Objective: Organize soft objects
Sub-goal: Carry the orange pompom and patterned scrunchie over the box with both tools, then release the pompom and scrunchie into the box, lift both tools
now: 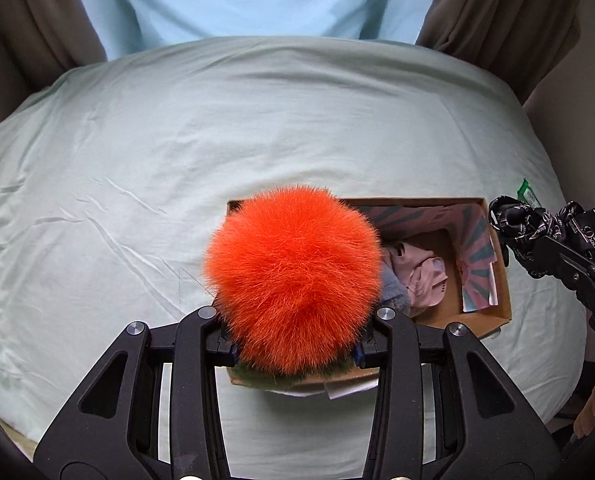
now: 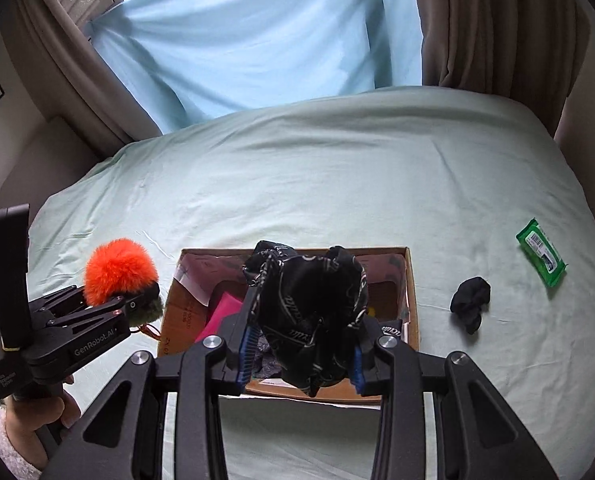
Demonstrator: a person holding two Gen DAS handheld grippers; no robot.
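My left gripper (image 1: 295,354) is shut on a fluffy orange pompom (image 1: 293,276) with a green furry base, held over the left end of an open cardboard box (image 1: 501,280). It also shows in the right wrist view (image 2: 117,270), just left of the box (image 2: 411,304). My right gripper (image 2: 299,368) is shut on a black patterned cloth bundle (image 2: 309,308), held above the box's near side. It also shows in the left wrist view (image 1: 545,224) at the box's right edge. Pink and grey soft items (image 1: 417,276) lie in the box.
The box sits on a pale green bed sheet (image 2: 337,184). A small black cloth (image 2: 470,298) and a green wipes packet (image 2: 541,256) lie on the bed right of the box. Brown curtains (image 2: 497,20) and a light blue sheet hang behind.
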